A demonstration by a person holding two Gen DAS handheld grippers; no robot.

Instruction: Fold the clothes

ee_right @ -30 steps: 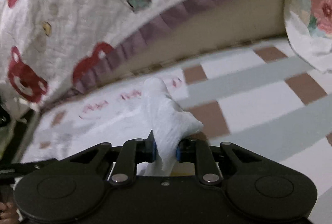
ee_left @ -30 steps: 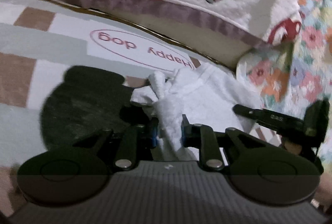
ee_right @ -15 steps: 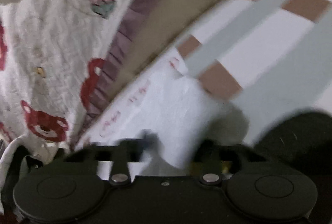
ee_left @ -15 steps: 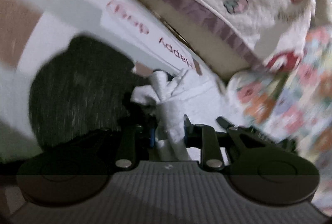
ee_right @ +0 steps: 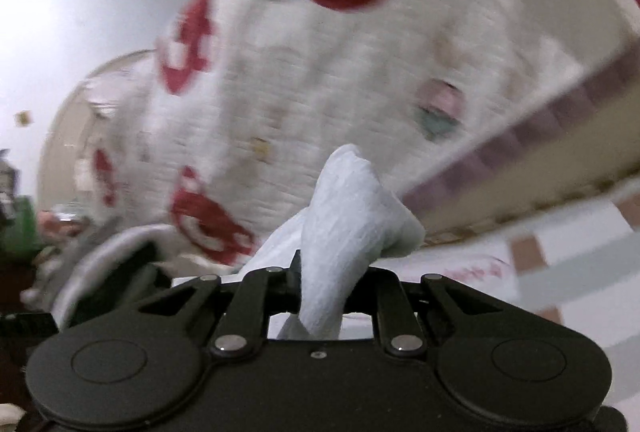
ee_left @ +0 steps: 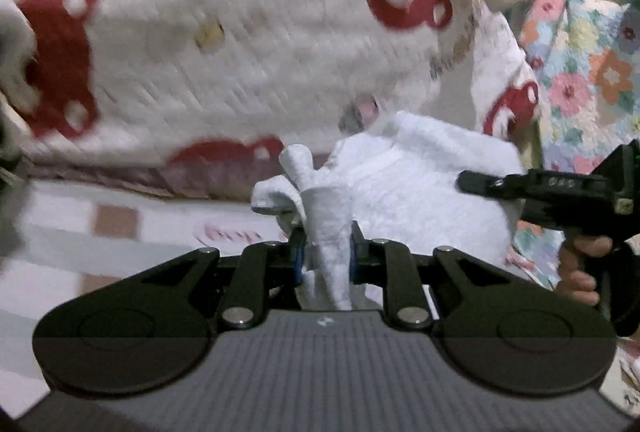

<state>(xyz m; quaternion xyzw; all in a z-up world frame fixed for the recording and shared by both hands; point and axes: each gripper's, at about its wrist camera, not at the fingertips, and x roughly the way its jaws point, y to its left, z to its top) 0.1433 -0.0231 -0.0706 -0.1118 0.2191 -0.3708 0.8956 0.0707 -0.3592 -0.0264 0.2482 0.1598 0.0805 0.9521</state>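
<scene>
A white textured garment point(ee_left: 420, 184) hangs bunched between both grippers, lifted off the checked bed sheet point(ee_left: 80, 232). My left gripper point(ee_left: 326, 252) is shut on a twisted fold of it, which sticks up above the jaws. In the right wrist view my right gripper point(ee_right: 332, 276) is shut on another bunched corner of the white garment point(ee_right: 352, 208). The right gripper's body and the hand point(ee_left: 580, 268) holding it show at the right edge of the left wrist view, close beside the cloth.
A white quilt with red bear prints point(ee_left: 240, 32) fills the background above the sheet, with a purple hem point(ee_right: 540, 136) along its edge. A floral blanket point(ee_left: 580, 52) lies at the right. The sheet's pink oval logo point(ee_left: 228, 232) is just below the cloth.
Both grippers have lifted and tilted upward with the white garment still clamped; the dark shadow on the sheet has left view and the bear quilt now fills both views.
</scene>
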